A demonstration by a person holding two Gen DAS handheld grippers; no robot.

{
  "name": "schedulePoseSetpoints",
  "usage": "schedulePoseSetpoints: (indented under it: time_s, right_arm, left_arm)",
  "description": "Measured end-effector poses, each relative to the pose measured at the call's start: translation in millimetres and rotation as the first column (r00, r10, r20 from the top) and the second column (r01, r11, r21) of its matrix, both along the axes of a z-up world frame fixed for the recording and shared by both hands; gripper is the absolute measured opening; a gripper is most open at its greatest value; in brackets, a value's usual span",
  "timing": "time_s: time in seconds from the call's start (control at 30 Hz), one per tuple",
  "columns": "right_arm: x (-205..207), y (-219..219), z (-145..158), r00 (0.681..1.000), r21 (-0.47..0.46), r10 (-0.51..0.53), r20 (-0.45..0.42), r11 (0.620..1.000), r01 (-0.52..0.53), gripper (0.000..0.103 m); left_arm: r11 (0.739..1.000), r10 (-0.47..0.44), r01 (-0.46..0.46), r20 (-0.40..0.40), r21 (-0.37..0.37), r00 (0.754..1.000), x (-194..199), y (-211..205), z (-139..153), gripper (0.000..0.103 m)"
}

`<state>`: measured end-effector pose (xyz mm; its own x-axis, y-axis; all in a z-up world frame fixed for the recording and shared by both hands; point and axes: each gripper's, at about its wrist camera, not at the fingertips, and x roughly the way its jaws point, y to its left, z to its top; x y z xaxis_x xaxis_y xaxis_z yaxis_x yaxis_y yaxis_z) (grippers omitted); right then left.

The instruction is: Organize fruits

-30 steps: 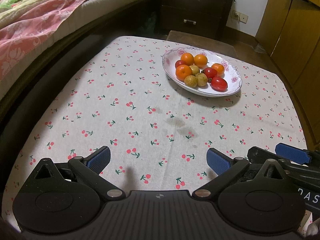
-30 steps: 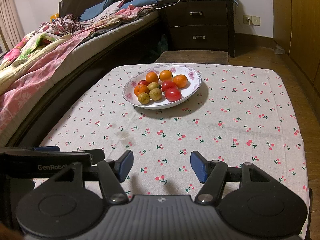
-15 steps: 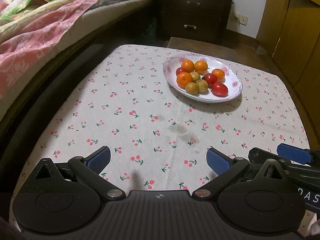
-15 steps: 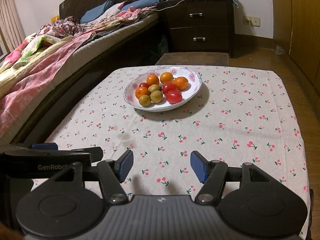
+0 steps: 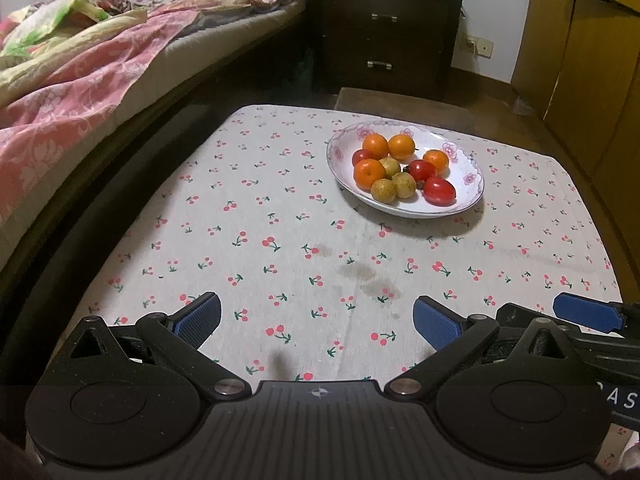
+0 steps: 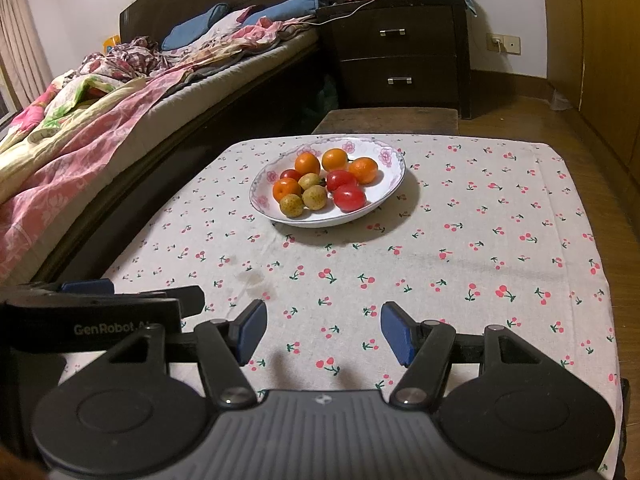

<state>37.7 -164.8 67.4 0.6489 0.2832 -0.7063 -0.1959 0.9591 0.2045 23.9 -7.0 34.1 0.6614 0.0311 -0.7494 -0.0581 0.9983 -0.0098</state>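
A white floral plate [image 5: 466, 196] [image 6: 390, 184] stands at the far side of the table on a cherry-print cloth [image 5: 280, 240] [image 6: 480, 248]. It holds several oranges [image 5: 369, 173] [image 6: 307, 163], red tomatoes [image 5: 439, 191] [image 6: 349, 197] and small yellow-brown fruits [image 5: 383, 190] [image 6: 291, 205]. My left gripper [image 5: 316, 320] is open and empty over the near edge of the table. My right gripper [image 6: 323, 331] is open and empty, beside the left one. Each shows at the edge of the other's view.
A bed with pink bedding [image 5: 72, 92] [image 6: 80, 132] runs along the left of the table. A dark nightstand [image 5: 384, 40] [image 6: 400, 60] stands behind, with a low wooden stool [image 6: 386, 120] against the table's far edge. Wooden cabinets [image 5: 592, 60] are at the right.
Both grippers have pulled back and tilted up from the table, so the plate looks smaller and farther. Both stayed open and empty. The fruits have not moved.
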Motion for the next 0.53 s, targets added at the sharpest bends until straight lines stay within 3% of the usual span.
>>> schedulePoseSetpoints:
  time_s: [0.53]
  right_arm:
    - [1.1, -2.5, 1.1, 1.000, -0.002, -0.014, 0.004, 1.000, 0.014, 0.066]
  left_arm:
    - [1.000, -0.017, 0.017, 0.013, 0.014, 1.000, -1.4, -2.5, 0.8, 0.103]
